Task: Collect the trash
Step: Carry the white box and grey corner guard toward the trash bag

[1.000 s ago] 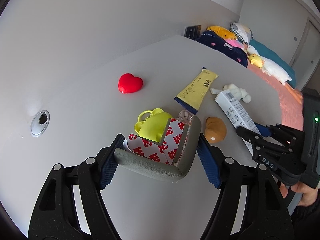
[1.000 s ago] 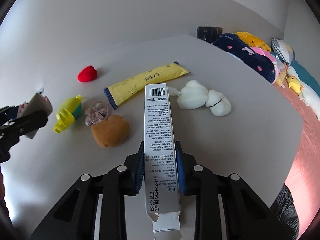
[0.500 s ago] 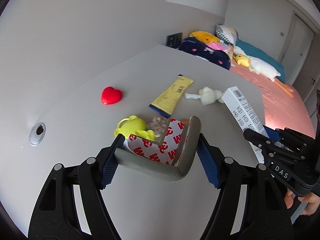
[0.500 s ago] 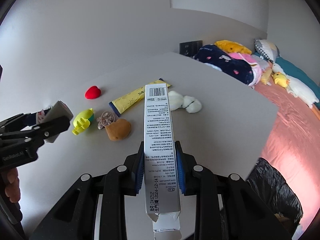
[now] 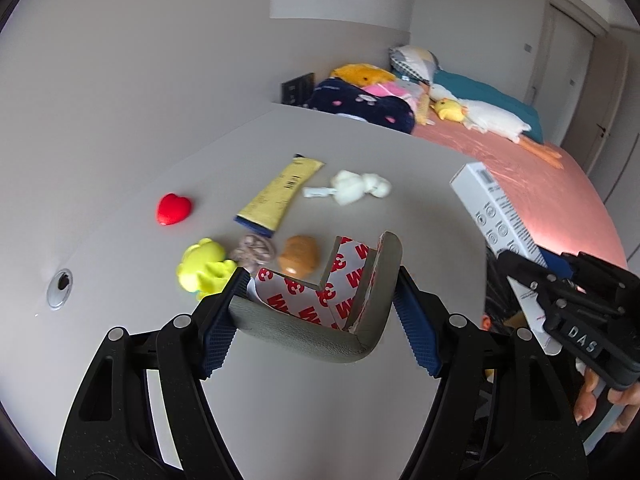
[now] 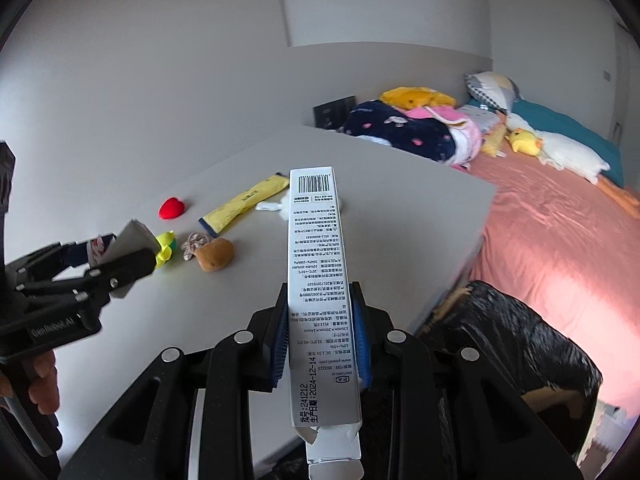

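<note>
Grey table (image 5: 280, 420) bearing toys; black-lined trash bin (image 6: 516, 344) just beside its near right corner. Right gripper (image 6: 322, 332), above that corner, clamps a long white carton (image 6: 316, 264). Left gripper (image 5: 320, 316), above the table's near edge, grips a grey corner guard (image 5: 320, 336); red heart (image 5: 173, 208) far left.

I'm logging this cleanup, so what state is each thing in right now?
Left gripper: shut on the corner guard.
Corner guard: held off the table.
Right gripper: shut on the box.
Box: held, rear flap open.
Bin bag: open beside the table.
Yellow tube: lying flat.
</note>
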`<action>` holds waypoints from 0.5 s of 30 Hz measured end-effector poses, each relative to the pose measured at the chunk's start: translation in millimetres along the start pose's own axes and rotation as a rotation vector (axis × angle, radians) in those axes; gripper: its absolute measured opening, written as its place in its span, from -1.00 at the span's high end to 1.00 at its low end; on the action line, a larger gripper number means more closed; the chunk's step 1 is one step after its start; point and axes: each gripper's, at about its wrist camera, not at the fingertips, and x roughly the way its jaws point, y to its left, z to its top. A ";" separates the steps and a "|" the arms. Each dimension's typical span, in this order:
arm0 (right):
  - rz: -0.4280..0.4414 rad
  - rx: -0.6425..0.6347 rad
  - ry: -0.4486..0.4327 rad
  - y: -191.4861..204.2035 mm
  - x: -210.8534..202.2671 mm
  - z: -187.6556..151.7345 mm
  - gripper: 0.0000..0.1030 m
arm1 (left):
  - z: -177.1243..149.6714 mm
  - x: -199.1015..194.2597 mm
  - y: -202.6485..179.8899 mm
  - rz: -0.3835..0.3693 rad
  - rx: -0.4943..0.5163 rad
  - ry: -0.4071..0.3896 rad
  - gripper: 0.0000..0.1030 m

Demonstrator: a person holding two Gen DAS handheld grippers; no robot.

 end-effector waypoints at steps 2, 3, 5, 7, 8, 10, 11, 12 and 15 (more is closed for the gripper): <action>-0.009 0.018 -0.011 -9.6 -8.6 -4.4 0.44 | -2.3 -0.1 -9.9 -0.010 0.015 0.003 -0.36; -0.012 0.023 -0.015 -13.1 -11.8 -6.3 0.43 | -3.5 -0.7 -15.8 -0.015 0.024 0.004 -0.36; -0.021 0.033 -0.022 -19.9 -18.1 -9.5 0.43 | -4.8 -1.7 -23.5 -0.021 0.033 0.003 -0.36; -0.026 0.040 -0.029 -25.7 -24.5 -13.7 0.43 | -6.3 -3.9 -31.8 -0.029 0.041 0.000 -0.36; -0.030 0.046 -0.035 -29.6 -28.7 -16.0 0.43 | -7.0 -4.5 -33.9 -0.031 0.043 -0.001 -0.36; -0.035 0.054 -0.040 -34.4 -33.8 -19.1 0.43 | -9.1 -6.5 -42.3 -0.039 0.051 -0.003 -0.36; -0.039 0.059 -0.044 -37.7 -37.1 -21.3 0.43 | -10.3 -7.5 -46.8 -0.041 0.055 -0.004 -0.36; -0.042 0.065 -0.047 -41.1 -40.6 -23.9 0.43 | -11.5 -8.1 -50.1 -0.044 0.060 -0.004 -0.36; -0.052 0.079 -0.055 -50.2 -49.4 -31.1 0.43 | -14.0 -10.1 -62.3 -0.054 0.078 -0.004 -0.36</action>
